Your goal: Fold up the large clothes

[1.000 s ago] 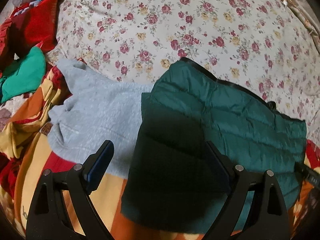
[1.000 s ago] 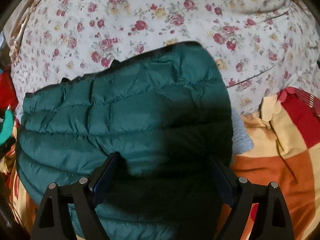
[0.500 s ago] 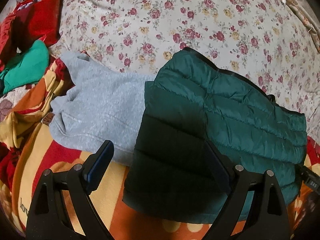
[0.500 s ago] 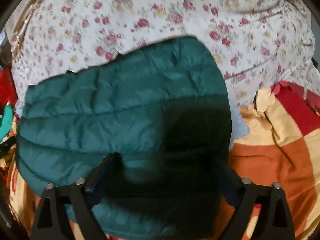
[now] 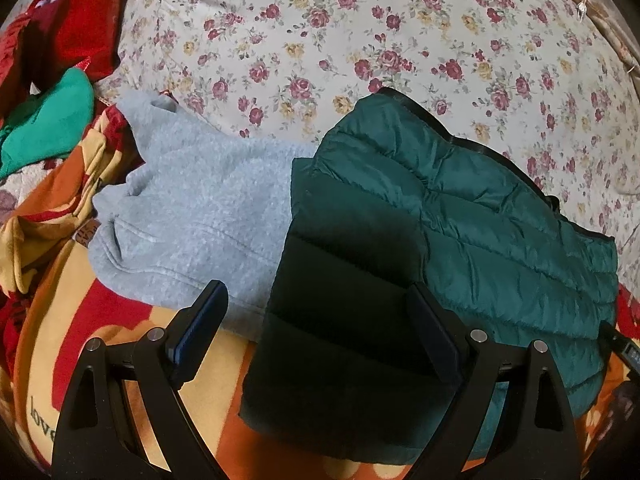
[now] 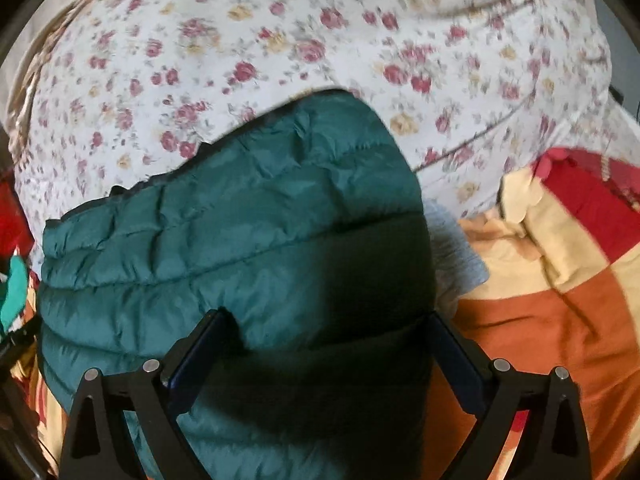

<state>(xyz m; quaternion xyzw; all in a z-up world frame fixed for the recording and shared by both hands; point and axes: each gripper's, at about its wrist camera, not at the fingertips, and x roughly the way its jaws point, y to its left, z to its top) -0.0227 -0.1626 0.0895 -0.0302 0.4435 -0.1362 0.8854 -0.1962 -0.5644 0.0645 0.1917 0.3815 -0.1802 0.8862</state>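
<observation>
Green puffer jacket (image 5: 460,216) lying folded on the bed (image 5: 360,40), overlapping grey fleece (image 5: 200,208). Left hand-held gripper (image 5: 316,336) and right hand-held gripper (image 6: 326,354) hovering wide open, gripping nothing. Fold looking done; next, probably grabbing another garment.

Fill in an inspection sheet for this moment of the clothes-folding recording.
Surface: orange, red and cream blanket; floral sheet behind.
Job's things: green quilted jacket lying folded, overlapping grey fleece garment.
Clutter: red cloth, bright green cloth at the left edge.
Grippers: left tongs open, empty; right tongs open over the jacket, not gripping.
Cables: nothing seen.
Surroundings: nothing seen beyond the bedding.
</observation>
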